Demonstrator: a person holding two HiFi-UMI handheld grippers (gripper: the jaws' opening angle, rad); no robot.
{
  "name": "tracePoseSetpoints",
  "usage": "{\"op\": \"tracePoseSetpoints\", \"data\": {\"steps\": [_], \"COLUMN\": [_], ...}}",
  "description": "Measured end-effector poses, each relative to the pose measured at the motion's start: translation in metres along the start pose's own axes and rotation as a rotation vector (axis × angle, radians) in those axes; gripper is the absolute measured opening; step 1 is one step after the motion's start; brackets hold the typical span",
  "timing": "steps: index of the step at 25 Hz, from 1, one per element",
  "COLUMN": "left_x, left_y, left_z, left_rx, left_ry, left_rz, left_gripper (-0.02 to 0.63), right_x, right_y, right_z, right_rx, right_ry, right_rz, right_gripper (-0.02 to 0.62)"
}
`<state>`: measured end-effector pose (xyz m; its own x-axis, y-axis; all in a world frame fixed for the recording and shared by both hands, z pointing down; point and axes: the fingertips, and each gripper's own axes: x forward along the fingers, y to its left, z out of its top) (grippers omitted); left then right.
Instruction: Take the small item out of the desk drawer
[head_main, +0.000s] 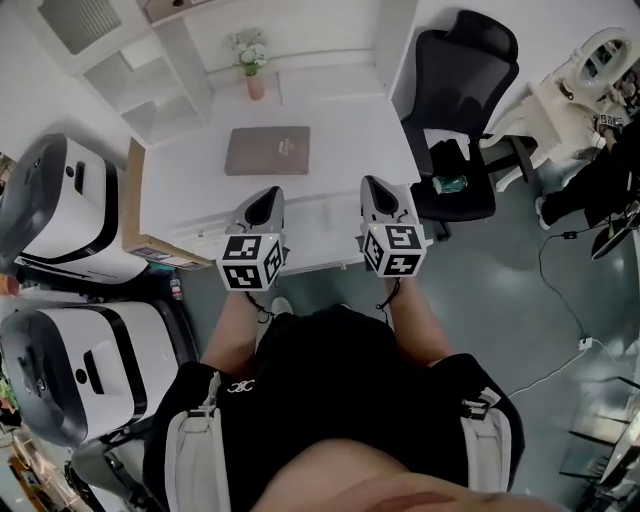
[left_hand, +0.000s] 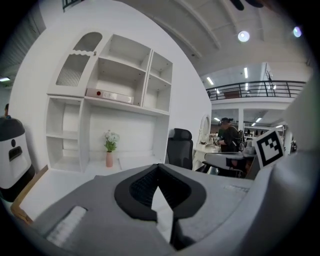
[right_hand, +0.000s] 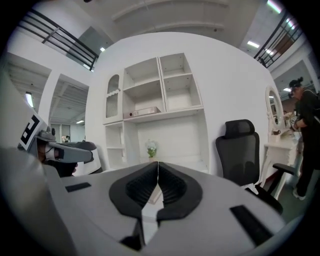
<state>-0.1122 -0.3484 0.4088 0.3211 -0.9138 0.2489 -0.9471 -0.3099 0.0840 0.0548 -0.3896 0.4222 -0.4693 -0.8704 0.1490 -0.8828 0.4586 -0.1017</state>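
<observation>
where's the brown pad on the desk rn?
Head view: the brown pad lies flat on the white desk, left of centre. It sits in front of the pink flower vase and just beyond the left hand-held gripper.

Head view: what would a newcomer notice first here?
Two grey grippers with black-and-white marker cubes, the left gripper and right gripper, hover side by side at the white desk's near edge, jaws shut and empty. Beyond them a flat brown rectangular pad lies on the desktop; a black mesh office chair stands at right.
</observation>
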Motion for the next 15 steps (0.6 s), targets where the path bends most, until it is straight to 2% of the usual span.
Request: {"op": "tracePoseSetpoints", "data": {"steps": [1,5,8,11,15], "left_x": [0.004,0.015,0.019,0.022,0.023], "left_y": [0.003,0.012,0.015,0.020,0.030], "left_z": [0.001,0.000,-0.004,-0.005,-0.011], "left_rx": [-0.002,-0.006,-0.009,-0.005,-0.013], "left_ry": [0.000,0.006,0.018,0.028,0.040], "left_rz": [-0.011,-0.044,-0.065,-0.083,-0.096], "left_gripper": [0.014,0.014,0.014,0.014,0.014], "right_x": [0.003,0.015,0.023,0.032,0.042], "right_y": [0.000,0.003,0.004,0.005,0.009], "right_z": [-0.002,-0.015,-0.031,-0.050,-0.084], "right_rx": [0.008,0.009,0.002,0.015,0.017], "right_ry": [0.006,0.059,0.124,0.187,0.287], "right_rz": [-0.003,0.001,-0.003,-0.014,-0.036], "right_gripper": [0.002,0.125,0.175,0.209,0.215]}}
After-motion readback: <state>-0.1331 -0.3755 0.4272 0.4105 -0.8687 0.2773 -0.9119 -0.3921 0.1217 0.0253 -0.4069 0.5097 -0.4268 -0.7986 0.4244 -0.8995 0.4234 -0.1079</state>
